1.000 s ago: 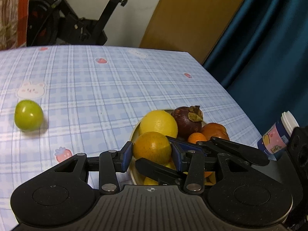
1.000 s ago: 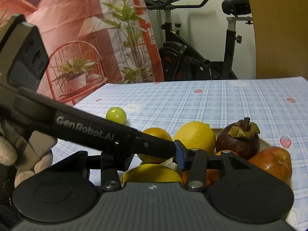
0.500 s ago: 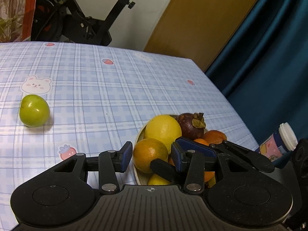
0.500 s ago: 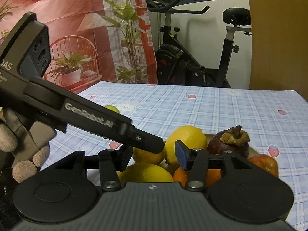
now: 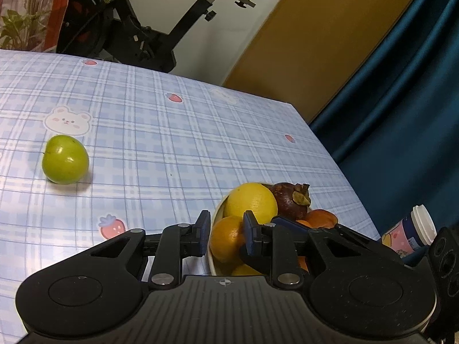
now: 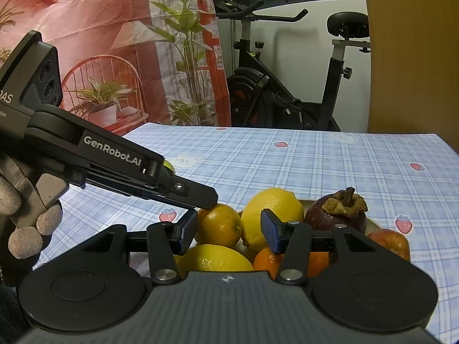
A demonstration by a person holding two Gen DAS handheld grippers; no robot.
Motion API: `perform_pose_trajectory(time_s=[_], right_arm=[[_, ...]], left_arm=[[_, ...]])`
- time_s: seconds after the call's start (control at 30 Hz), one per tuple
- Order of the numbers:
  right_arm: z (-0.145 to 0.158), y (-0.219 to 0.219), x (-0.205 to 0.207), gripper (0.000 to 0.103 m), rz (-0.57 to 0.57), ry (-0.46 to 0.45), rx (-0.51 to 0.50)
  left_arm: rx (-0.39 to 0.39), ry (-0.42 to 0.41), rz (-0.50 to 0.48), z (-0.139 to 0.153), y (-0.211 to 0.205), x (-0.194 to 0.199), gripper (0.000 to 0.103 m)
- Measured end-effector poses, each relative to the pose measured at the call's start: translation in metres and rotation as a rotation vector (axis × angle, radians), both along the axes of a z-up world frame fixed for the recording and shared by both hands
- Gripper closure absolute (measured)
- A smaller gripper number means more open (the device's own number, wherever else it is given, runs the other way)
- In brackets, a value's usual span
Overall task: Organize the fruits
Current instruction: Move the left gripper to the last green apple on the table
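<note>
The orange sits at the near edge of the piled bowl, with the left gripper empty above it, jaws closed to their narrowest. The right gripper hovers half open, holding nothing. The green fruit lies well apart on the bench. A nudge could roll the lemon off the pile. The left gripper reads "GenRobot.AI".

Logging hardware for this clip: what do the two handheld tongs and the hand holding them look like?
Both tongs are matte black plastic with a ribbed base, two round discs, silver pivot pins and blue fingertip pads. The left tongs, seen from the right wrist, carry white "GenRobot.AI" lettering on the side and a block with round lens holes. The hand holding them wears a grey knit glove. No cables show.
</note>
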State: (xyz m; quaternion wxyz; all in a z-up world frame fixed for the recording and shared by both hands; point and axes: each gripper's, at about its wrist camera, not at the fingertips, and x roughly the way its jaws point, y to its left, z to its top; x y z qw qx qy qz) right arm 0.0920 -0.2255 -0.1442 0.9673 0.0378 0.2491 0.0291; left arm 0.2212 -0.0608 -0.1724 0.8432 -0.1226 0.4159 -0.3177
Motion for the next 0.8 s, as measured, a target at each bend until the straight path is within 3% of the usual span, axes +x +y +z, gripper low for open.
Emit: perform_pose_trajectory(time_s=[0.43, 0.53, 0.63, 0.8], right_arm=[[0.003, 0.008, 0.005, 0.051, 0.010, 0.009, -0.033], [0.007, 0.012, 0.008, 0.051, 0.027, 0.006, -0.047], [0.011, 0.017, 0.016, 0.051, 0.048, 0.010, -0.050], [0.014, 0.033, 0.038, 0.051, 0.101, 0.027, -0.049]], left_arm=[[-0.008, -0.011, -0.008, 0.002, 0.002, 0.003, 0.073], [-0.026, -0.046, 0.030, 0.014, 0.021, 0.007, 0.063], [-0.008, -0.084, 0.071, 0.026, 0.043, 0.014, 0.059], [0.078, -0.122, 0.143, 0.037, 0.086, 0.030, 0.054]])
